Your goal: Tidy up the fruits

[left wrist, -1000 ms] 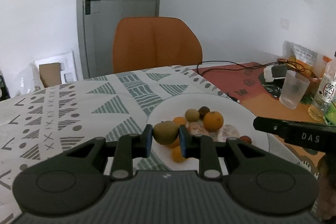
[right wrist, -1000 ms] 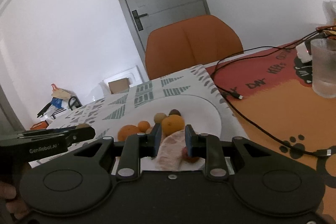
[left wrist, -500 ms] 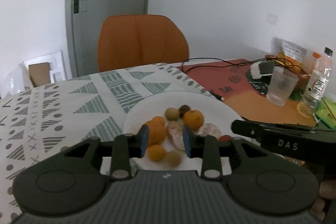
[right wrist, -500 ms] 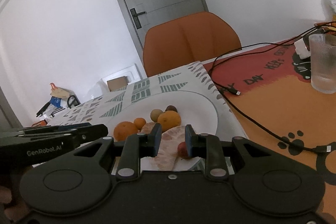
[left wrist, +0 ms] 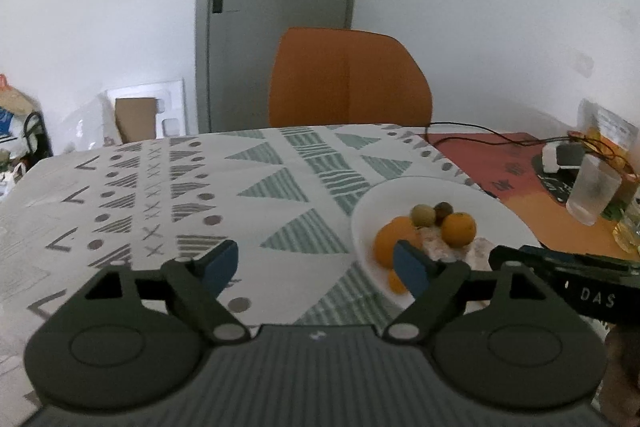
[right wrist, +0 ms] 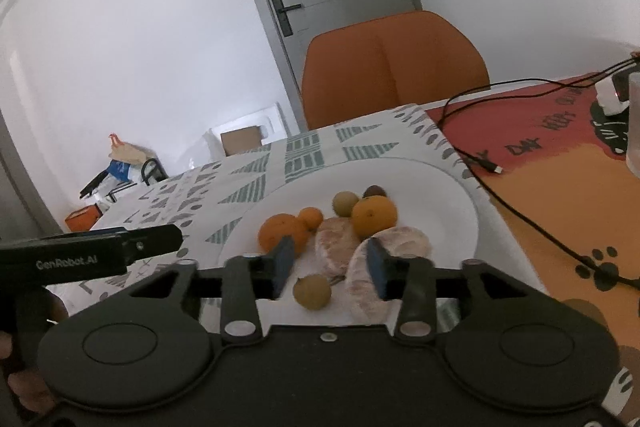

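Note:
A white plate (left wrist: 492,205) (right wrist: 448,195) on the patterned tablecloth holds several fruits: oranges (right wrist: 374,214) (left wrist: 458,229), small green-brown fruits (right wrist: 312,291) (left wrist: 424,214), a dark round fruit (right wrist: 374,191) and peeled pomelo pieces (right wrist: 402,242). My left gripper (left wrist: 316,269) is open wide and empty, above the cloth at the plate's left edge. My right gripper (right wrist: 329,263) is open and empty over the plate's near side, with a small green-brown fruit and a pomelo piece (right wrist: 366,287) lying between its fingers. The right gripper also shows in the left wrist view (left wrist: 568,275).
An orange chair (left wrist: 350,77) stands behind the table. Black cables (right wrist: 516,215) run over the red-orange mat (right wrist: 560,187) to the right. A ribbed glass (left wrist: 592,189) and a charger (left wrist: 558,155) stand at the far right. A grey door (left wrist: 276,7) is behind.
My left gripper let go of the green-brown fruit onto the plate, opened wide and swung left. My right gripper opened and released the pomelo piece onto the plate.

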{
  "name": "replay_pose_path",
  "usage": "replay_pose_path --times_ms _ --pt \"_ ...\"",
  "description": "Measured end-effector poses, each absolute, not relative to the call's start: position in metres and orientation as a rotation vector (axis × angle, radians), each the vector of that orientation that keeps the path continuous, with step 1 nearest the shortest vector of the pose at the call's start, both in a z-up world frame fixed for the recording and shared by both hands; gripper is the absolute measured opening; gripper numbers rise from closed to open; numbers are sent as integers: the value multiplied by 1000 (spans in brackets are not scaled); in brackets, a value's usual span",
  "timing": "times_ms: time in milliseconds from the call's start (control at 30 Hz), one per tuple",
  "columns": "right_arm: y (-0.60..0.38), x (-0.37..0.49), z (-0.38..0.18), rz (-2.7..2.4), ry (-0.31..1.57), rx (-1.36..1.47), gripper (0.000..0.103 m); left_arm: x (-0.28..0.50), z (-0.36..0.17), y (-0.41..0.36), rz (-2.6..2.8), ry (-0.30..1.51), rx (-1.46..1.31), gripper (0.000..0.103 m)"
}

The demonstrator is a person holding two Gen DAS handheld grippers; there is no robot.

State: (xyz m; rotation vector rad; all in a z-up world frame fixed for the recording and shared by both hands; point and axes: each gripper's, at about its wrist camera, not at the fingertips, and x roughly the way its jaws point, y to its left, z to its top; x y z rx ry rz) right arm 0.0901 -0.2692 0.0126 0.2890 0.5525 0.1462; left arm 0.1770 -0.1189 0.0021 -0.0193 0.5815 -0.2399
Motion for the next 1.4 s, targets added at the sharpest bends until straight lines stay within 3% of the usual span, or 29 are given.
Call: replay_pose_path --times_ms 200,467,867,1400 --pt "-250 83 16 179 567 259 62 166 2 -97 -173 578 -27 91" --pt "-233 69 30 212 544 217 86 141 7 -74 -117 560 -55 93" --pt "-207 48 45 241 523 149 103 109 16 -50 -59 568 -71 100" --pt "-196 27 55 298 529 174 103 64 25 -14 36 554 -100 103"
